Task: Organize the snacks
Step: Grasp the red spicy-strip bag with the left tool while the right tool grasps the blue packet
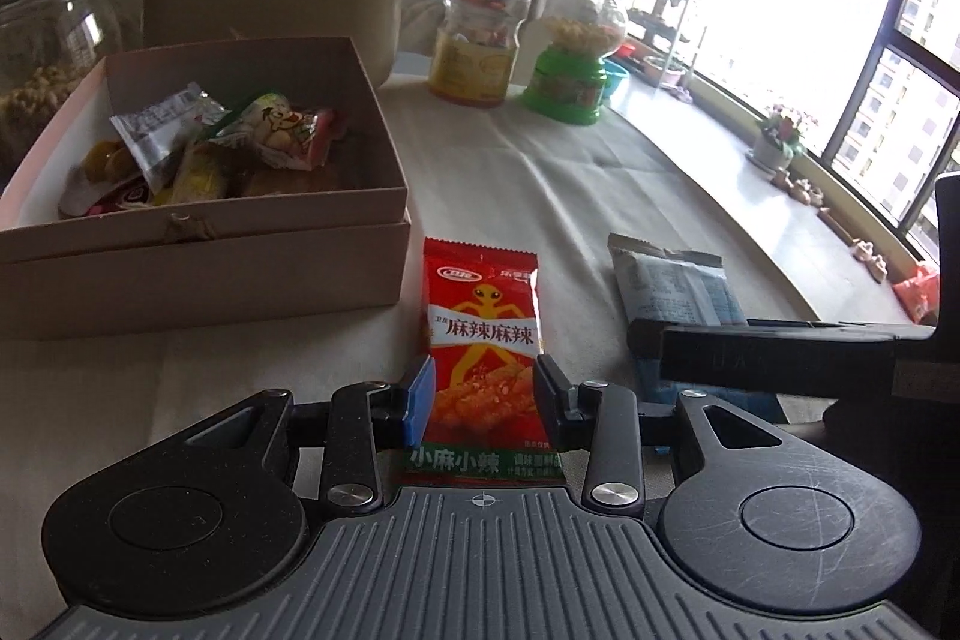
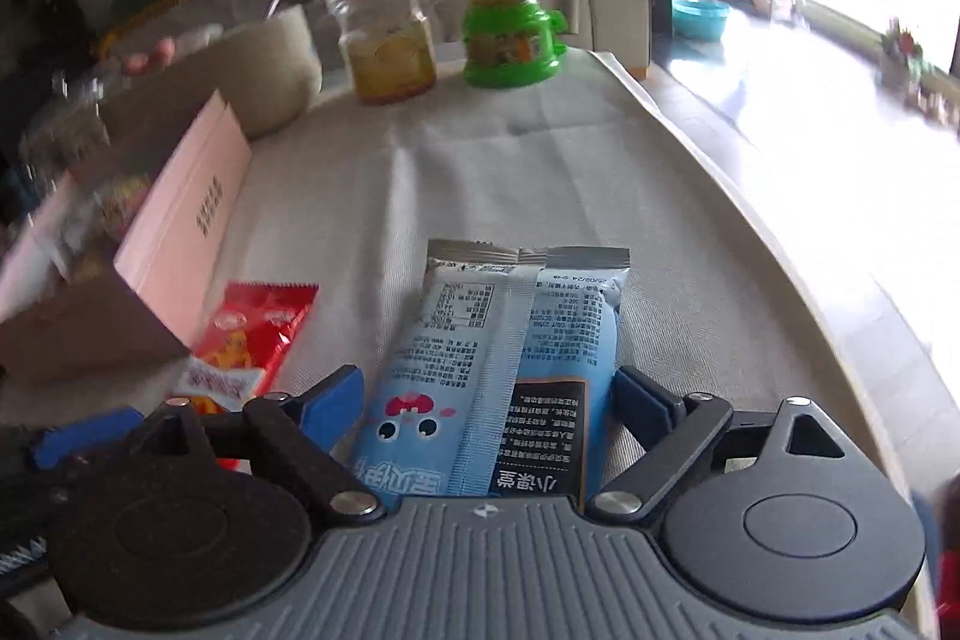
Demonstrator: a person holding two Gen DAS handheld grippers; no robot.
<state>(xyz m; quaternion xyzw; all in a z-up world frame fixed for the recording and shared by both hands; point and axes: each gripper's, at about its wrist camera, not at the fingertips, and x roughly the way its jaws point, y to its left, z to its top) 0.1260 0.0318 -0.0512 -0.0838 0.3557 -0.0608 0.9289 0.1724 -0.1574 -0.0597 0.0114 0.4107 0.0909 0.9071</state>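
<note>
1. The red foil snack packet with the yellow cartoon figure (image 1: pixel 480 340) lies flat on the pale cloth-covered table (image 1: pixel 540 172), just beside the open brown cardboard box (image 1: pixel 204 244); the left gripper (image 1: pixel 485 388) straddles it, one finger at each long edge, seemingly touching, though I cannot tell if it is truly clenched or merely bracketing the packet.
2. The pale blue snack packet printed with small black text (image 2: pixel 480 358) lies printed back up, well apart from the box; the right gripper (image 2: pixel 486 400) frames it with jaws spread wide and a visible gap at each side, so released, probably lined up for a pickup.
3. The box already holds mixed wrapped snacks (image 1: pixel 198 142), so it looks like the collecting place; both packets likely belong there.
4. Behind stand a red-lidded clear plastic jar (image 1: pixel 480 34) and a green toy candy dispenser (image 1: pixel 570 58), out of the way.
</note>
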